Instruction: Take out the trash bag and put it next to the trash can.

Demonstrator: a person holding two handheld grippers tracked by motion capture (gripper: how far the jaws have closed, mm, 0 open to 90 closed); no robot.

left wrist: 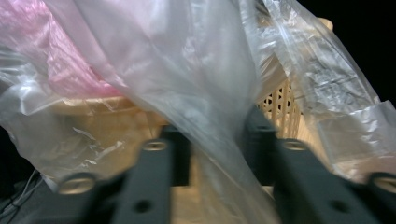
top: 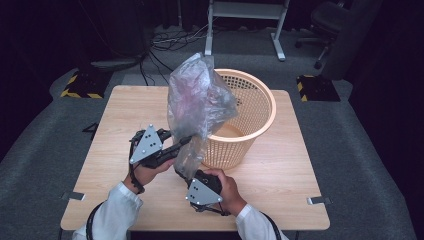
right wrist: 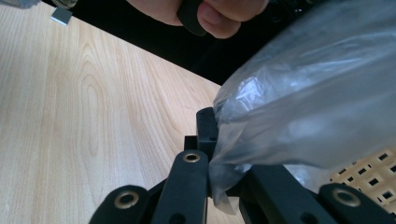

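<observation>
A wooden tabletop (top: 280, 165) carries a peach-coloured plastic basket (top: 250, 115) just beyond both grippers; a clear plastic bag (top: 197, 100), pink showing inside it, stands raised between the grippers and the basket, draped against the basket's near rim; the left gripper (top: 187, 141), to the bag's left, has its jaws parted with the film running down between them, whether clamped cannot be told; the right gripper (top: 182, 175), below the bag, is clenched on the bag's lower end.
</observation>
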